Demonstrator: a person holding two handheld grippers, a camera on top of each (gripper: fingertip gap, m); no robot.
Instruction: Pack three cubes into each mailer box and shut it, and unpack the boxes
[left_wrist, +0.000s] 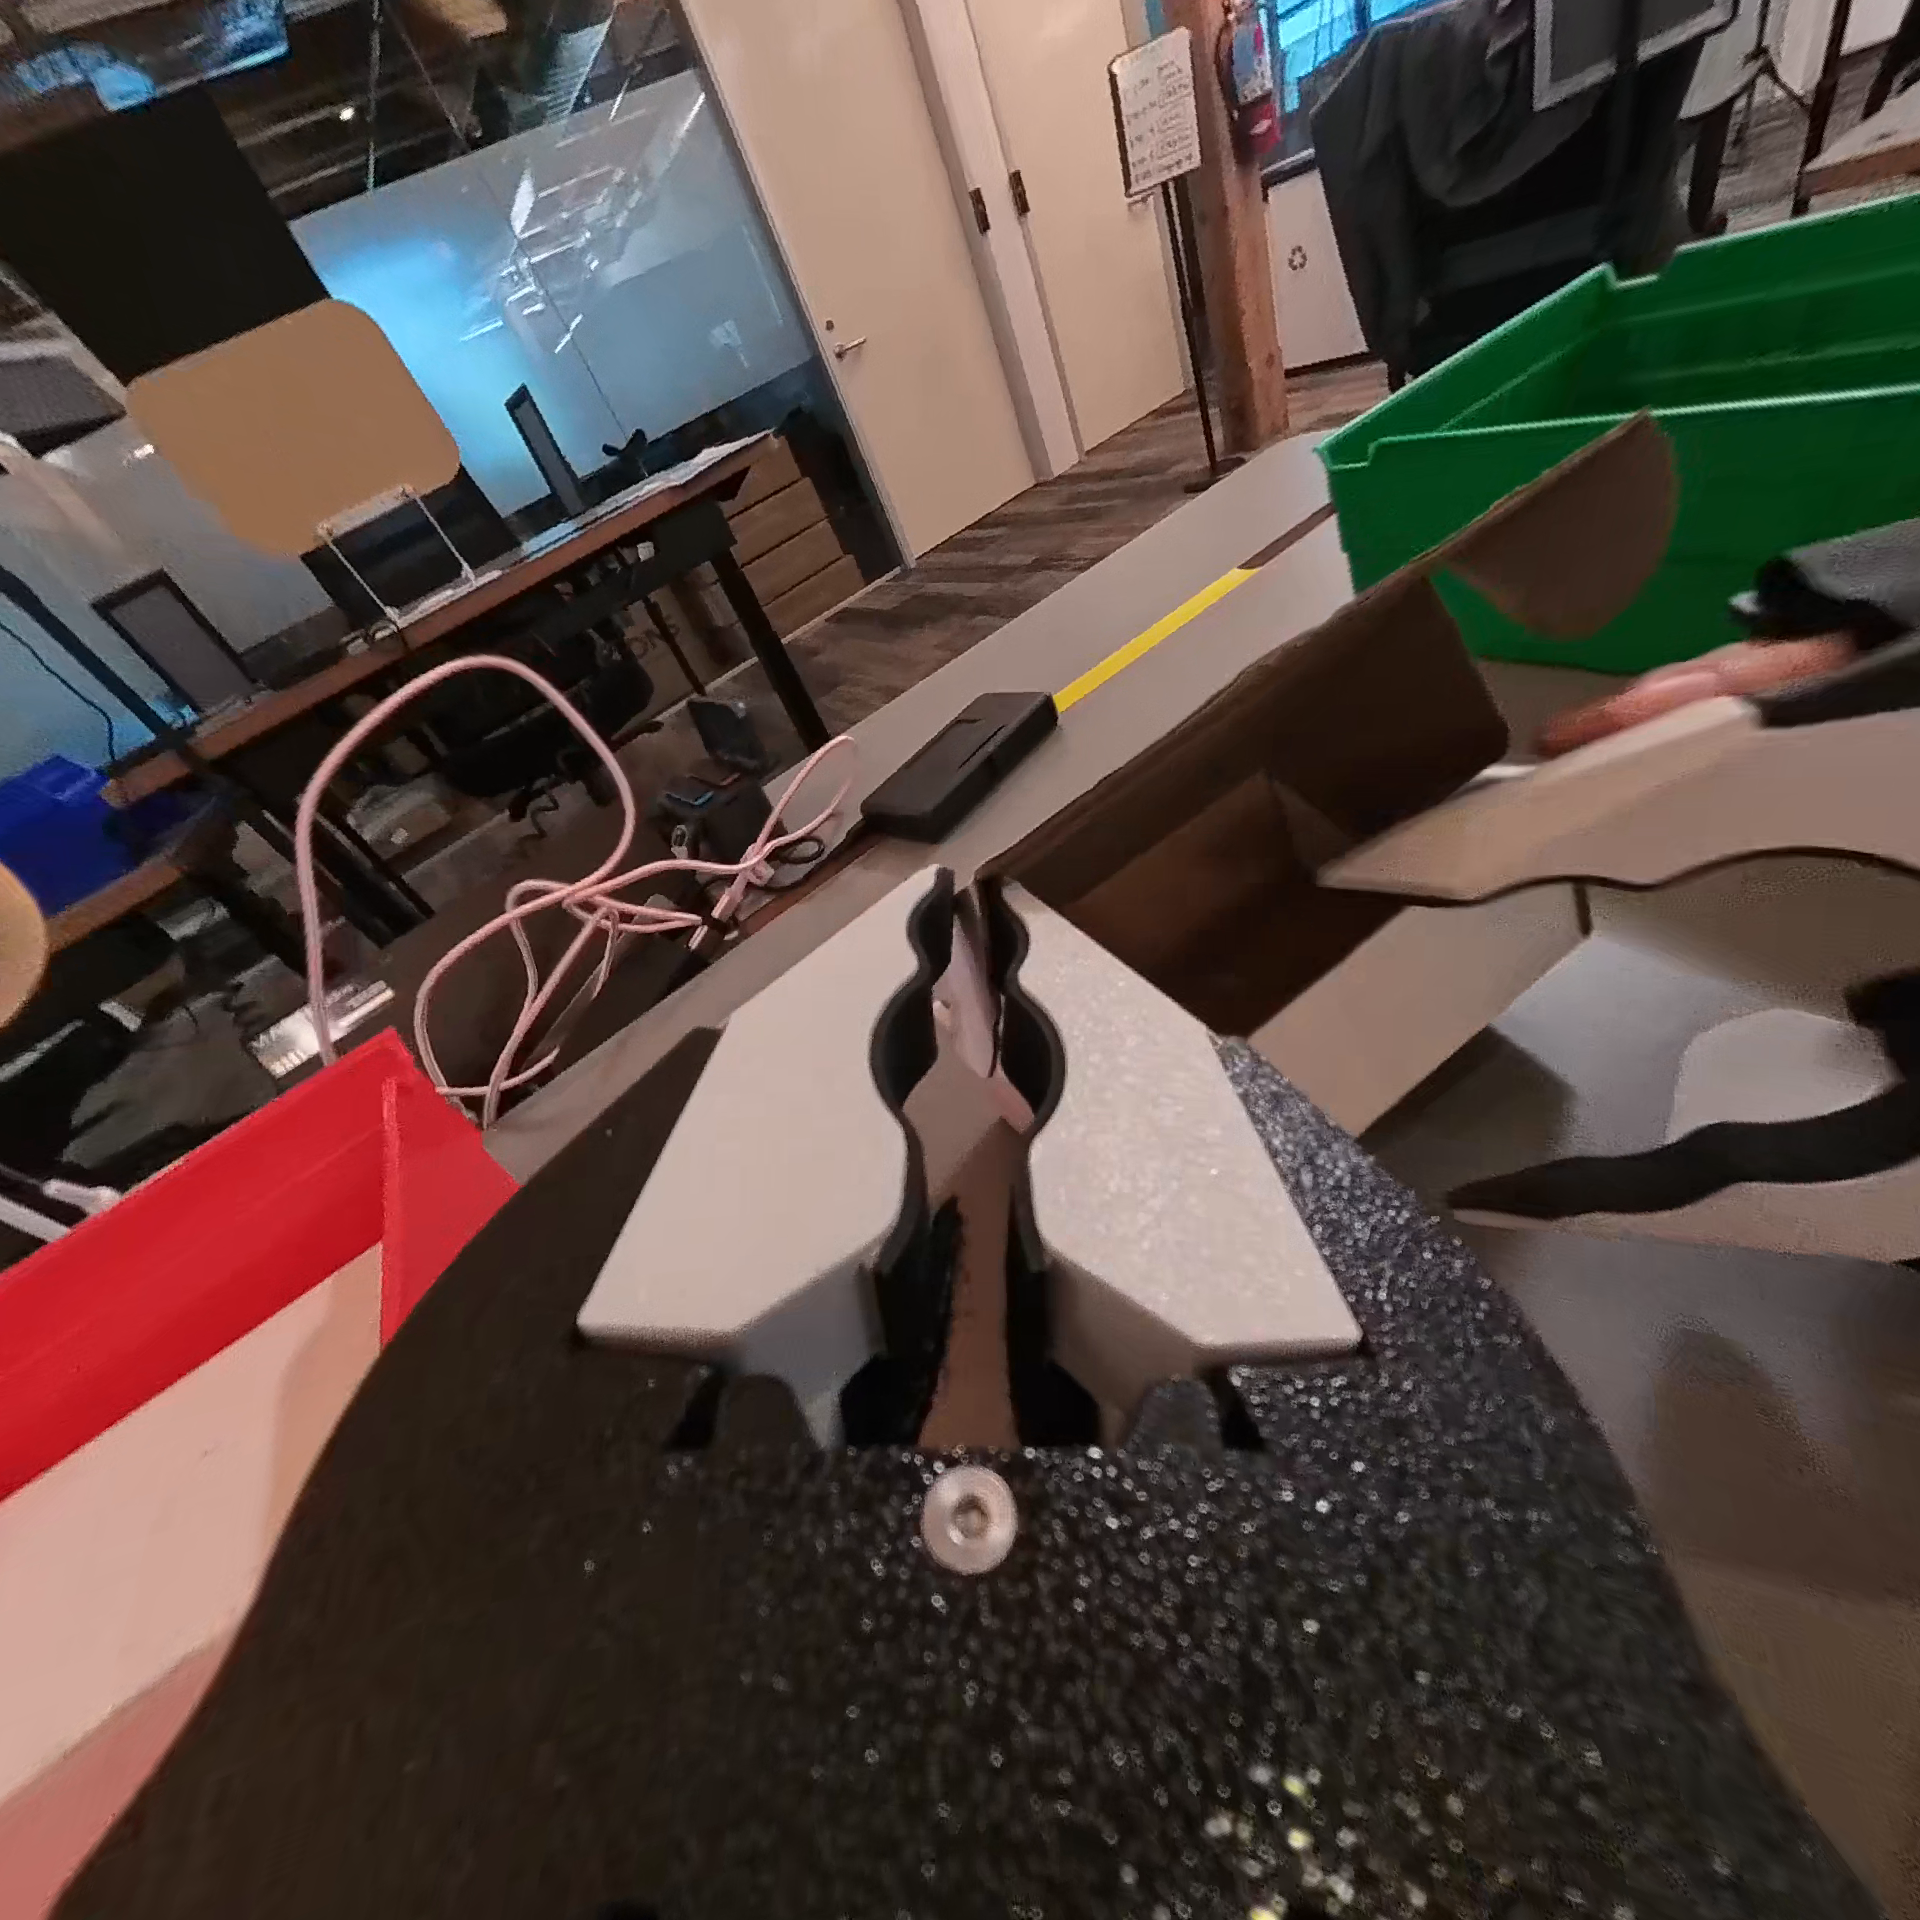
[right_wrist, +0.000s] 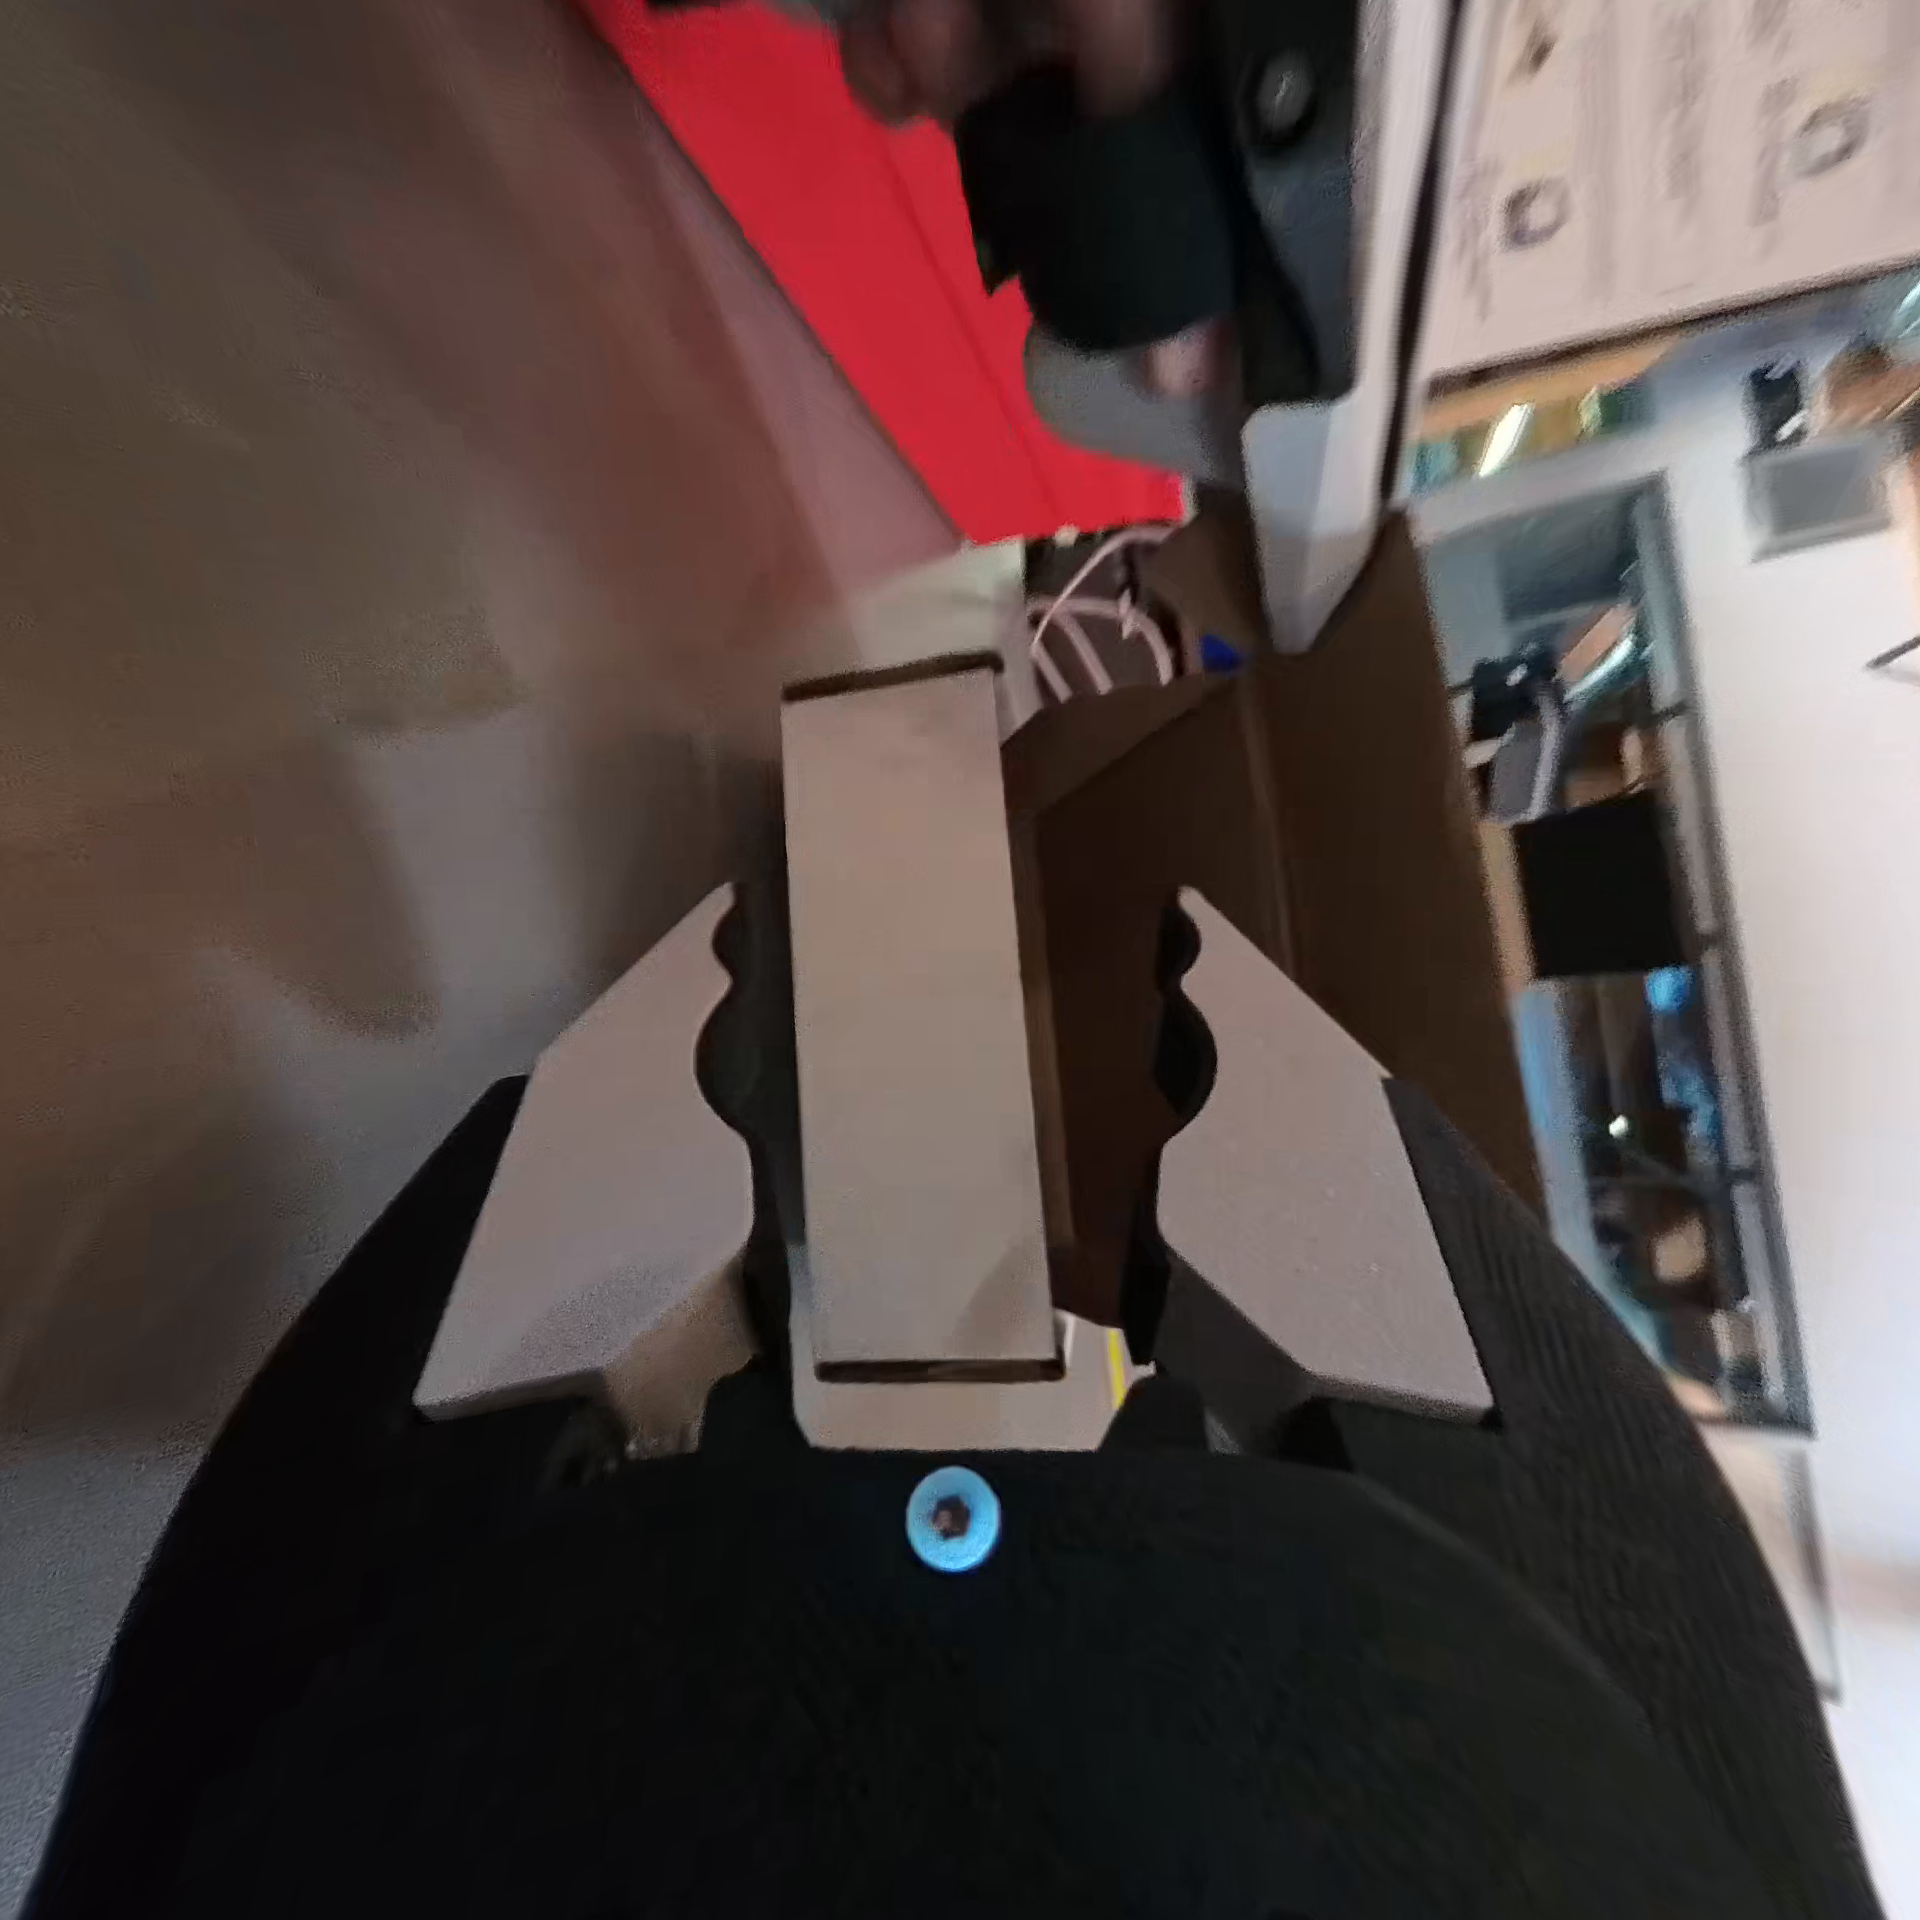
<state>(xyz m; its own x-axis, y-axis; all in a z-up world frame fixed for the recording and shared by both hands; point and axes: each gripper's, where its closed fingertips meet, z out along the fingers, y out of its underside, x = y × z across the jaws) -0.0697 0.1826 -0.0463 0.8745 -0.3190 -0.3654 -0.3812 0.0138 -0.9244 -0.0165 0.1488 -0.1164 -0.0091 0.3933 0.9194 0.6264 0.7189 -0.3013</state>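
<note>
Open mailer box (left_wrist: 1299, 831), grey outside, brown inside, lid flap raised, on the table

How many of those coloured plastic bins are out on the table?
2. A green bin sits at the far right of the table, behind the open mailer box. A red bin is at the near left. More may be out of view.

Box (left_wrist: 1299, 831) sits mid-table (left_wrist: 1174, 582) — one bin (left_wrist: 1558, 499) behind it, another bin (left_wrist: 208, 1247) off left, cable (left_wrist: 582, 894) hanging off the far edge.
</note>
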